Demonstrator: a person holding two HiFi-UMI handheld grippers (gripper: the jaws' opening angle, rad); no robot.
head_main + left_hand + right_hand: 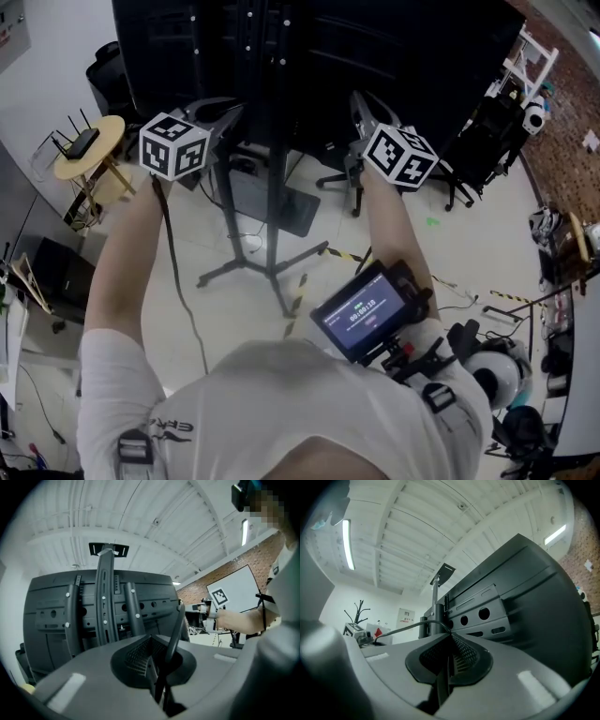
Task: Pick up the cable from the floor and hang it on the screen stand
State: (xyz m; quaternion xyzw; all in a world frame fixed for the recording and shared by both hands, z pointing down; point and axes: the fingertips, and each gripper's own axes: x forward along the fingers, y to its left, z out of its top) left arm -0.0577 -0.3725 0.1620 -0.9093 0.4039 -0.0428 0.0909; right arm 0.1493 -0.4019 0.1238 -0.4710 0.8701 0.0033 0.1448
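Observation:
Both grippers are raised against the back of the big black screen (375,56) on its stand (275,187). My left gripper (214,111) is shut on the thin black cable (174,253), which hangs from it towards the floor. In the left gripper view the cable (176,627) rises from the closed left gripper (152,641) towards the right gripper's marker cube (218,597). My right gripper (361,108) is at the screen's right. In the right gripper view, the right gripper (451,639) is shut on the cable (408,626), which leads off left. The screen hides the stretch between the two grippers.
The stand's legs (234,267) spread over the floor below. A round yellow table (89,150) carrying a router stands at the left. A chair base (349,180) and black-yellow floor tape (298,292) lie near the stand. Clutter and a white rack (527,66) fill the right.

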